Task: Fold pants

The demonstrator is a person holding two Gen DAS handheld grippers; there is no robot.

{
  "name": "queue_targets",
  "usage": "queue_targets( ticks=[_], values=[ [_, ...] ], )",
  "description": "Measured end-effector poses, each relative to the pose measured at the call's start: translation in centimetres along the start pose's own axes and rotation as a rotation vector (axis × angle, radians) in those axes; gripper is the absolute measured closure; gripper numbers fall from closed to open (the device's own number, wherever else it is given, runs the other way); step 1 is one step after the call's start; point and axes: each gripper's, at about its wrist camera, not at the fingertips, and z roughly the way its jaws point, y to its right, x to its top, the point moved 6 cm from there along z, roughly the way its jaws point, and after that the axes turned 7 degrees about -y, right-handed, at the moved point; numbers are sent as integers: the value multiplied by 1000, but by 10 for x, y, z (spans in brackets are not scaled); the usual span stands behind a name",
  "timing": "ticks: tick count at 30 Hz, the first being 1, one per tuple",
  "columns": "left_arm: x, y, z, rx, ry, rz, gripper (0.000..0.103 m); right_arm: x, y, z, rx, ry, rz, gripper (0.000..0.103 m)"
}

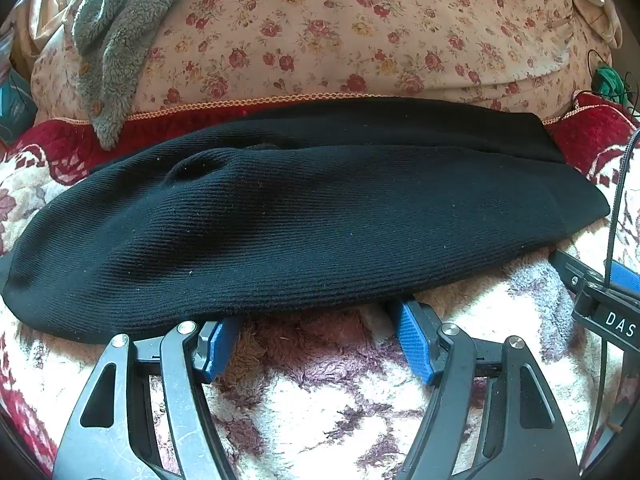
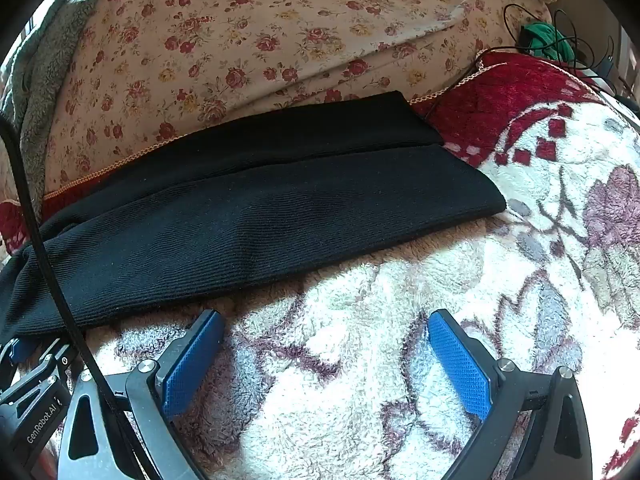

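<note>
Fleece blanket [image 2: 360, 360]: cream with plum and red flower pattern, lying under the pants and spreading out past their near hem toward both cameras.
Floral sheet [image 1: 360, 40]: rose-print cloth rising just behind the pants, its stitched orange edge running along their far side.
Pants [image 1: 280, 220]: black ribbed knit, lying folded lengthwise in a long band across the blanket; in the right wrist view [image 2: 260, 208] a seam line is showing between two stacked layers.
Grey fleece garment [image 1: 112, 40]: lying on the floral sheet, up and left of the pants, one end hanging down near their far edge.
Left gripper [image 1: 316, 340]: jaws standing wide apart, gripping nothing; blue pads [image 1: 414, 344] sitting right at the near hem of the pants, tips partly tucked under the cloth edge.
Right gripper [image 2: 326, 356]: jaws spread fully, empty, hovering over bare blanket just short of the pants' near hem.
Green item with black cables [image 2: 544, 40]: far right beyond the pants; cannot tell what it is.
</note>
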Motion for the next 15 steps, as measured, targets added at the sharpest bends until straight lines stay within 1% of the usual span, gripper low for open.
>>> queue_targets(
  ticks=[15],
  values=[
    [0, 0, 0, -1, 0, -1, 33, 0, 0, 0, 0, 0, 0, 1]
  ],
)
